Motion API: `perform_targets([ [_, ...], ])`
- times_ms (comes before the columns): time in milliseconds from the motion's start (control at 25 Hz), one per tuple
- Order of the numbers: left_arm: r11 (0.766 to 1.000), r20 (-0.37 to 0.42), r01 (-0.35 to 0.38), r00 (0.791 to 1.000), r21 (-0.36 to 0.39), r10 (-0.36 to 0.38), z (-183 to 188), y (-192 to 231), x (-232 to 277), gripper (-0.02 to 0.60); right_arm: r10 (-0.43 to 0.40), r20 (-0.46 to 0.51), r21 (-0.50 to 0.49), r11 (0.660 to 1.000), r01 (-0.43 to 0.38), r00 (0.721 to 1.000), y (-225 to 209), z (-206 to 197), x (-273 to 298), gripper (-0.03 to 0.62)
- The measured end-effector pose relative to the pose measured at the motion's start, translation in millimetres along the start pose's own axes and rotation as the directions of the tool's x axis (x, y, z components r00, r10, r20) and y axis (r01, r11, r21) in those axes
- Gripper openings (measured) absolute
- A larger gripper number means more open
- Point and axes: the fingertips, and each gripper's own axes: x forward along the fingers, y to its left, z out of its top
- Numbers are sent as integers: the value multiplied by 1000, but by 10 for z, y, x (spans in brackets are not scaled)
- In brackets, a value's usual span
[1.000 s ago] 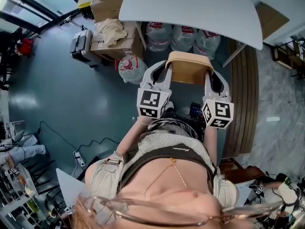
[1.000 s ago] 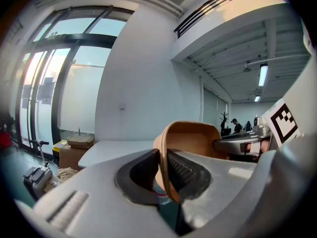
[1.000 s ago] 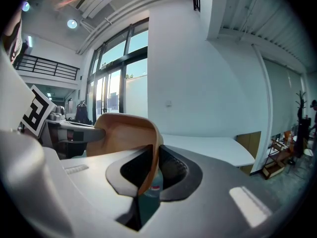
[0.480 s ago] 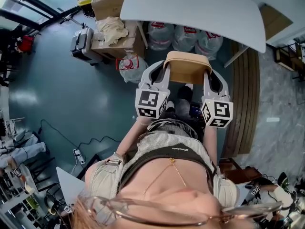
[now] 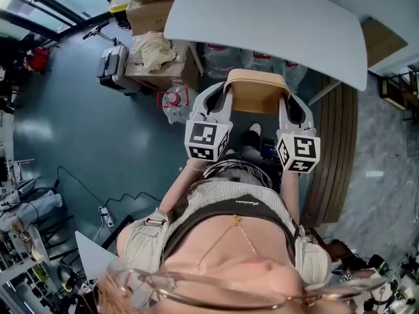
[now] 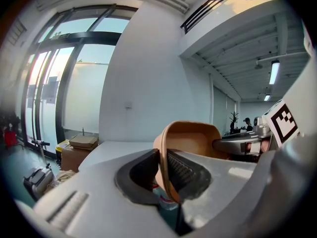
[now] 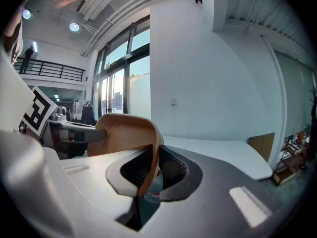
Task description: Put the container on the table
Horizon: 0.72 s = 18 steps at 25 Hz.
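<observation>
Jaws of the left gripper (image 5: 226,95) and right gripper (image 5: 283,101) pinch opposite walls of the tan rounded plastic container (image 5: 256,93), held near the white table (image 5: 275,18)

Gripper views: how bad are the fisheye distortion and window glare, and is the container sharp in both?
Left gripper view: heavy fisheye with a dark round border, windows bright but readable, container sharp. Right gripper view: same bending, windows bright, container sharp and evenly lit. Head view: table edge bowed, no motion blur.
</observation>
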Motion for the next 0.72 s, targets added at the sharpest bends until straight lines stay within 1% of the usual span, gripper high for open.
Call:
perform_targets([
  [360, 1000, -9, -23, 1000, -1, 23, 174, 6, 544, 35, 24, -2, 2, 1000, -24, 1000, -424, 163, 385, 67],
  [720, 1000, -8, -24, 1000, 9, 24, 263, -188, 976, 35, 20, 4, 11, 1000, -20, 1000, -880, 207, 529, 67],
])
